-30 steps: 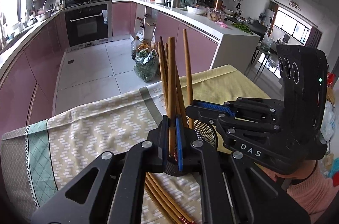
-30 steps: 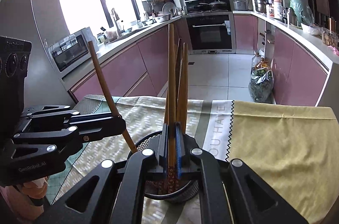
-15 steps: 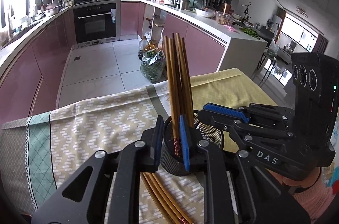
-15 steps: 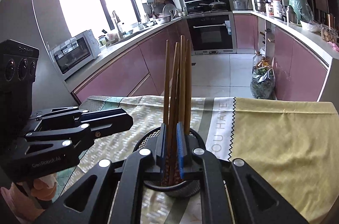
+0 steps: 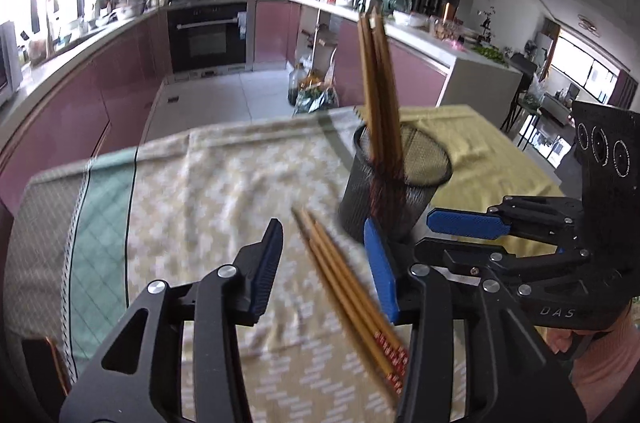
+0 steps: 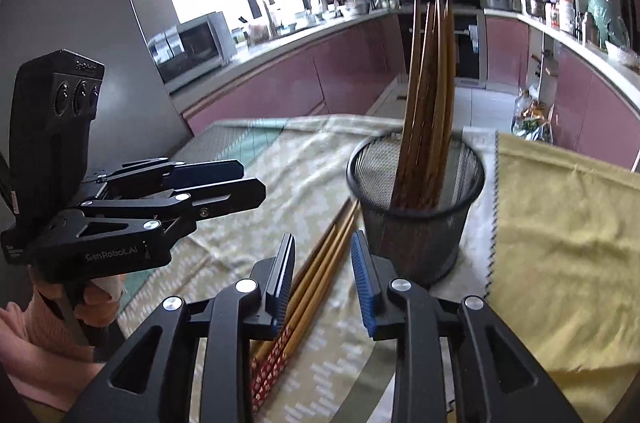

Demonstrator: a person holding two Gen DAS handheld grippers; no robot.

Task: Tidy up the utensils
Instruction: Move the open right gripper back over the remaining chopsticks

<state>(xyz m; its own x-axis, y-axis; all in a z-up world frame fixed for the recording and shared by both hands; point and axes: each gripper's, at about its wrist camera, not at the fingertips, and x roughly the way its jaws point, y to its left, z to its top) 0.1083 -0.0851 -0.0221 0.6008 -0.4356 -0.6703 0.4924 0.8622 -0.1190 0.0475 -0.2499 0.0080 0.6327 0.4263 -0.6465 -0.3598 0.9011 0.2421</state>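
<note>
Both jaw pairs spread, nothing gripped: left gripper (image 5: 326, 265), right gripper (image 6: 322, 277). Several chopsticks stand in the mesh holder (image 6: 416, 215), right of centre in both views. Loose chopsticks (image 5: 348, 293) lie flat on the patterned cloth (image 5: 208, 183), just beside the holder's base, between the fingers of both grippers.

Judgement: take one stick near its mid-length, close squarely, lift clear before tilting upright.

Motion blur smears the loose sticks; exact count unclear. Their decorated ends run under the gripper bodies.
</note>
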